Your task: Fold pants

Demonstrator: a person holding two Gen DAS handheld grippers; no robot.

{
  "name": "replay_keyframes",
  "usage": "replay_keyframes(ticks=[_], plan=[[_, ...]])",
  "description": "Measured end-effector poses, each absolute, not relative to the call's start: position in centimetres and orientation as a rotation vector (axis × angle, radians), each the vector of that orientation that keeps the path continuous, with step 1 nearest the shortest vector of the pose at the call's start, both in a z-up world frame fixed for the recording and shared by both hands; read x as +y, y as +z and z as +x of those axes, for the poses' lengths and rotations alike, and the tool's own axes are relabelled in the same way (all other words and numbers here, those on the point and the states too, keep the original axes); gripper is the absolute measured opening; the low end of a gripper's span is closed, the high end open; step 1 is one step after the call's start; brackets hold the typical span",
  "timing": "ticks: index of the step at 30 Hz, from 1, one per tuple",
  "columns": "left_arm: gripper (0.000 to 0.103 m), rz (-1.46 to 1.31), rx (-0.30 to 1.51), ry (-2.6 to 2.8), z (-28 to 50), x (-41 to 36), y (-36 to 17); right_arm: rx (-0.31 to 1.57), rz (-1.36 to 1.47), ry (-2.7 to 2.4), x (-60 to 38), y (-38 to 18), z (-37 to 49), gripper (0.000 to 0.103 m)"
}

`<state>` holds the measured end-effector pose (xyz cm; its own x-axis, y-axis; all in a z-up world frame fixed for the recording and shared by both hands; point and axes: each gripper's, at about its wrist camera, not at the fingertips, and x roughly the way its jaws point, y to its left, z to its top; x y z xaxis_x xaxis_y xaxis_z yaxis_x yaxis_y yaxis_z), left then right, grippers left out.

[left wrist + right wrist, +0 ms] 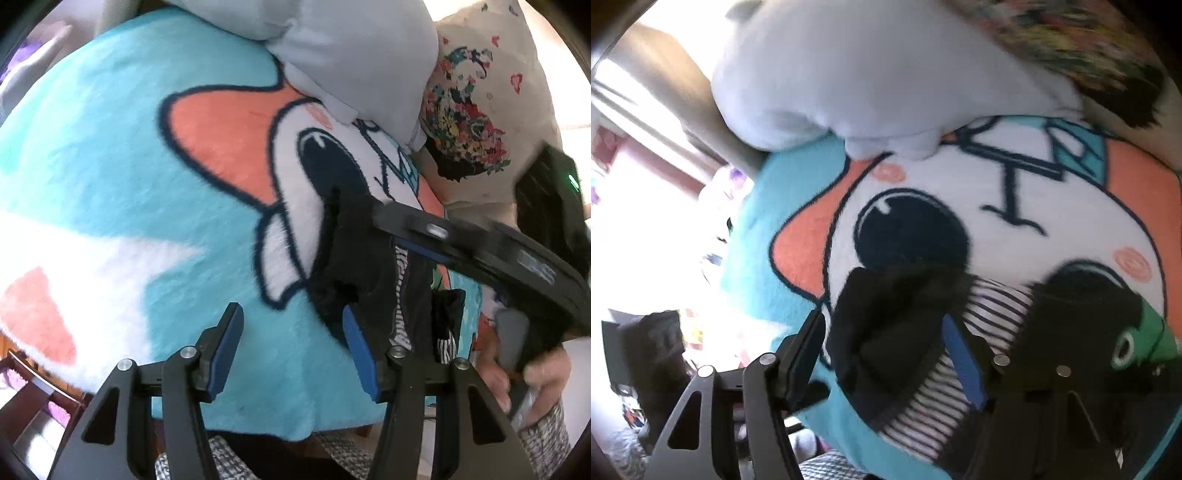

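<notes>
Small black pants [351, 266] with a black-and-white striped band [993, 306] lie crumpled on a teal cartoon blanket [110, 166]. In the left wrist view, my left gripper [291, 350] is open just left of the pants. Only blanket shows between its blue pads [225, 350], and its right pad sits at the cloth's edge. My right gripper [886, 354] is open wide over the pants [886, 332]. Black cloth lies between its fingers and the pads do not press on it. The left wrist view shows the right gripper [386, 229] coming in from the right, held by a hand [532, 373].
A grey pillow [351, 66] and a floral printed pillow [480, 110] lie at the blanket's far side. Wooden furniture [29, 373] stands below the blanket's near-left edge. In the right wrist view the room to the left is overexposed, with a dark object [646, 350] low down.
</notes>
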<state>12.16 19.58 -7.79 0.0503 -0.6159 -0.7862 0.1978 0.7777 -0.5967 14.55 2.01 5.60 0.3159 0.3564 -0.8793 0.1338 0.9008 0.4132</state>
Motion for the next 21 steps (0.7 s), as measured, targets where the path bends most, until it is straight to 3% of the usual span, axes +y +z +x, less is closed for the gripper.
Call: replay_keyframes(ticks=[8,10,11,12,19,21], plan=[[0.055,-0.394,1.372,-0.653,12.0,21.4,-7.6,1.384,0.127,0.022,7.8,1.8,17.2,0.073],[0.055,-0.389,1.375,-0.672,12.1,20.9,-7.7,1.378,0.106,0.028,8.2,1.9,16.8,0.057],[0.055,-0.382,1.378,-0.687,12.1,20.6,-7.7,1.367,0.111,0.014,7.9,2.2,16.6,0.036],[0.055,-0.373,1.378,-0.706,12.1,20.0,-7.7,1.361,0.119,0.007,7.7,2.4,16.5,0.028],[0.055,-0.241,1.328,-0.836,11.7,14.8,-7.5,1.3,0.254,0.023,5.3,4.2,14.7,0.02],[0.044,-0.195,1.322,-0.857,11.5,13.2,-7.2,1.287,0.3,0.032,4.6,4.7,14.3,0.02]])
